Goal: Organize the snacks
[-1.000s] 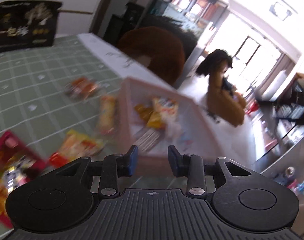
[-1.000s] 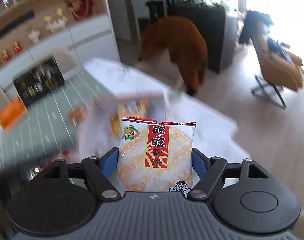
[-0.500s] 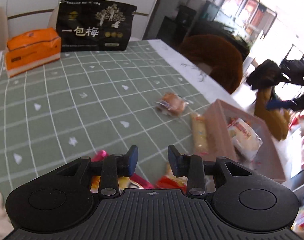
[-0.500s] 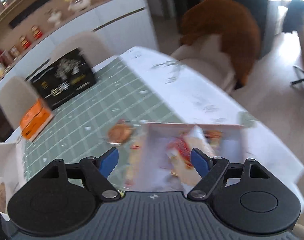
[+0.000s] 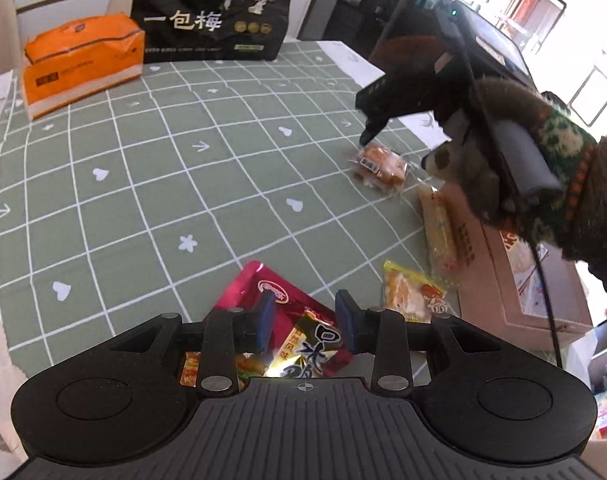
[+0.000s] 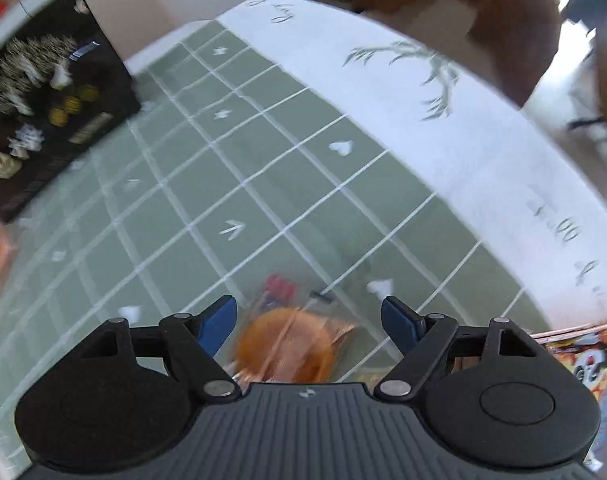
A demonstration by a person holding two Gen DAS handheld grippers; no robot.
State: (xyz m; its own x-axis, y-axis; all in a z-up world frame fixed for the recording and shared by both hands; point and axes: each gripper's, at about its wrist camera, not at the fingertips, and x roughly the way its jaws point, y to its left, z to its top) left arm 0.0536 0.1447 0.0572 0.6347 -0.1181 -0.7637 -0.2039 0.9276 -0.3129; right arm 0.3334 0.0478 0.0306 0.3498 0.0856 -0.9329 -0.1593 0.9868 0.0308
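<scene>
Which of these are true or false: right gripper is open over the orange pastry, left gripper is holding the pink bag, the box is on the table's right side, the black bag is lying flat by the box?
1. The right gripper is open above the orange pastry. True.
2. The left gripper grips the pink bag. False: it is open above it.
3. The box sits at the table's right edge. True.
4. The black bag lies beside the box. False: it stands at the far end, beside the orange packs.

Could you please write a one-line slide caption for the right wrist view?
Open right gripper poised over a clear-wrapped orange pastry on the green checked tablecloth.
</scene>
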